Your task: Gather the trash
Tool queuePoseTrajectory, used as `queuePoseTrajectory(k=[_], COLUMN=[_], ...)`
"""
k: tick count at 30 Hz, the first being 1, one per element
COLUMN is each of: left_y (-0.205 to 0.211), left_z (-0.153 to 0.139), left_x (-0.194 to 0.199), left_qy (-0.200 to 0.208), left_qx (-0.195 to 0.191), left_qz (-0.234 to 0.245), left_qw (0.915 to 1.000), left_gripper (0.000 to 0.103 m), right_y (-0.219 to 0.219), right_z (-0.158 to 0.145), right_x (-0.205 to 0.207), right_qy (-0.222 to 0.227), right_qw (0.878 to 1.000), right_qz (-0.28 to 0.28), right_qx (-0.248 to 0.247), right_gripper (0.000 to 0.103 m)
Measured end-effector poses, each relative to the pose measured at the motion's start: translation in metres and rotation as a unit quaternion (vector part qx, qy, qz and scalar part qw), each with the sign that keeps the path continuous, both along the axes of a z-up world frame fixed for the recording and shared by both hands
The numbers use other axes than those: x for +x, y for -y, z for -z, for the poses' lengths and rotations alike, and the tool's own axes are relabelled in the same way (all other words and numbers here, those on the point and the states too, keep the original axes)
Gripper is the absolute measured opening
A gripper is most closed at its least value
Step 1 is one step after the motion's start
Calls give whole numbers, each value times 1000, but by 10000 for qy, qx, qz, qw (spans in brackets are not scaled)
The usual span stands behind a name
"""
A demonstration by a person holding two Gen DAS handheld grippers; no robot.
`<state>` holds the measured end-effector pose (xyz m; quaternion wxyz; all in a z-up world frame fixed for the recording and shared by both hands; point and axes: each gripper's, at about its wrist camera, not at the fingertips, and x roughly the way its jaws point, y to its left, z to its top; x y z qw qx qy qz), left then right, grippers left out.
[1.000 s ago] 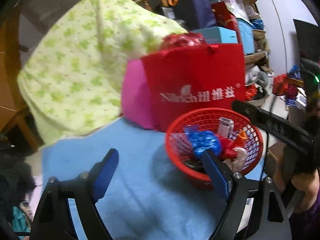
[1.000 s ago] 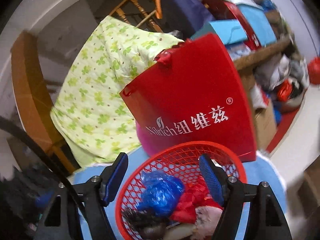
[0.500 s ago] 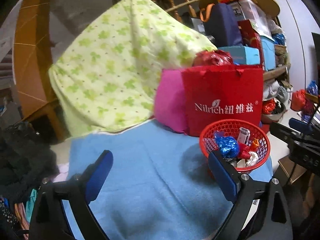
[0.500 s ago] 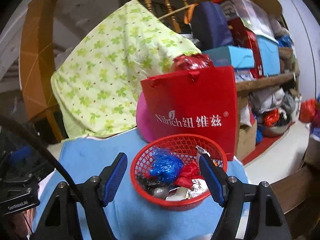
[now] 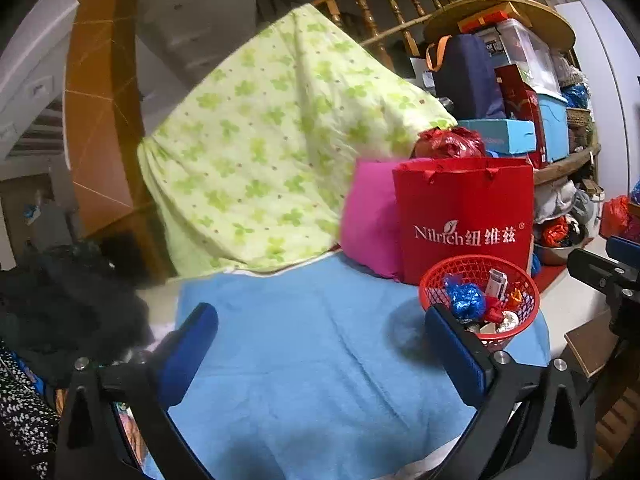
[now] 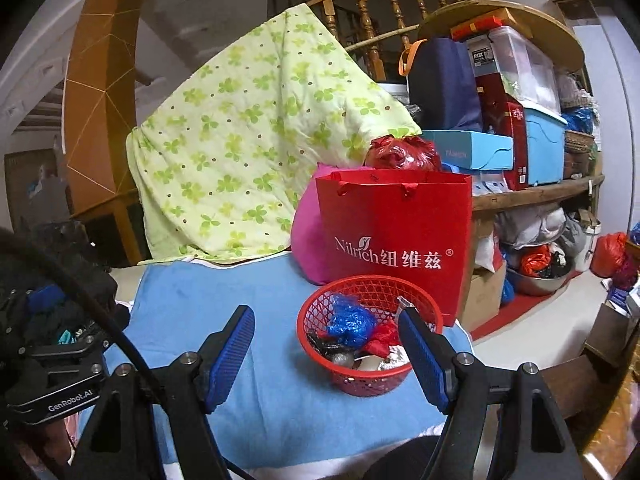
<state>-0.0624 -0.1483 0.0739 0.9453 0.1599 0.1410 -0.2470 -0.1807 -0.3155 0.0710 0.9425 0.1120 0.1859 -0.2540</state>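
Note:
A red mesh basket (image 5: 516,326) (image 6: 320,344) stands at the right end of the blue cloth (image 5: 312,344) (image 6: 272,392). It holds several pieces of trash: a blue foil wad (image 5: 464,300) (image 6: 352,318), red wrappers (image 6: 380,338), a white packet (image 5: 496,280) and silver foil (image 6: 390,366). My left gripper (image 5: 320,356) is open and empty, held back over the cloth. My right gripper (image 6: 326,356) is open and empty, just in front of the basket.
A red paper bag (image 5: 464,216) (image 6: 396,240) and a pink cushion (image 5: 370,220) stand behind the basket. A green flowered quilt (image 5: 272,140) hangs over a wooden railing. Cluttered shelves (image 6: 520,128) fill the right. Dark clothes (image 5: 60,312) lie at left.
Both grippers have pulled back and away from the basket, which now looks smaller and farther off. Both stay open and empty.

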Motion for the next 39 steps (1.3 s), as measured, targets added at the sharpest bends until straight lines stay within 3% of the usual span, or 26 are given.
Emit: queuePoseTrajectory(k=[13,39], left_y=[-5,-11], left_z=[-5,-8], left_x=[-19,-16], left_qy=[-84,-252], left_qx=[50,59], left_qz=[80,-14], left_qw=[9999,9997], left_gripper=[103,103], right_y=[-9,-7], right_z=[-7,-7], right_x=[-15,-20], right_qy=[-64,-61], right_qw=[9999,9998], right_qz=[116,196], right_qx=[-42,-59], right_gripper=[78,78])
